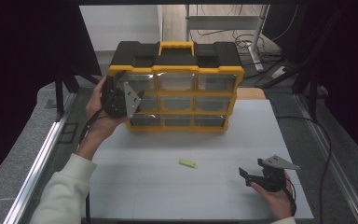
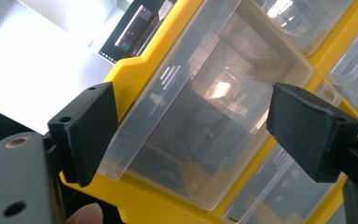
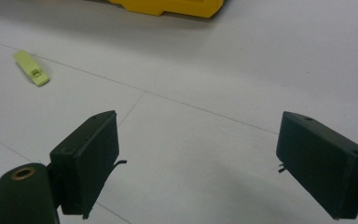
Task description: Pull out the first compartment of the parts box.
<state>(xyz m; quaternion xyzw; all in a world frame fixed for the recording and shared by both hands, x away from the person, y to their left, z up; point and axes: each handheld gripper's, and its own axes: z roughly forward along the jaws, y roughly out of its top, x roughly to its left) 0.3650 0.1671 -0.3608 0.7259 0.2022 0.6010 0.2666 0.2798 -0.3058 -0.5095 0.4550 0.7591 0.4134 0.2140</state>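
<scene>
While the left gripper point(image 1: 121, 95) sits at the top-left clear drawer point(image 2: 205, 107) of the yellow organizer point(image 1: 177, 93), its jaws stand wide on either side of the drawer front, pads not pressing yet. Drawer looks fully seated in the frame, so the pull is not yet done; grip and draw-out are left, by my read. Right gripper point(image 1: 261, 175) rests low on the desk point(image 1: 168, 186) near the front right, jaws open, nothing between them. Small green clip point(image 1: 187, 163) lies loose mid-desk, well apart from both grippers. Likely it goes in the drawer later, can't be sure. Organizer stands upright at the desk's far edge. Open desk in front of it gives room to slide the drawer out. Left hand is close to the desk's left rail, little room that side.
</scene>
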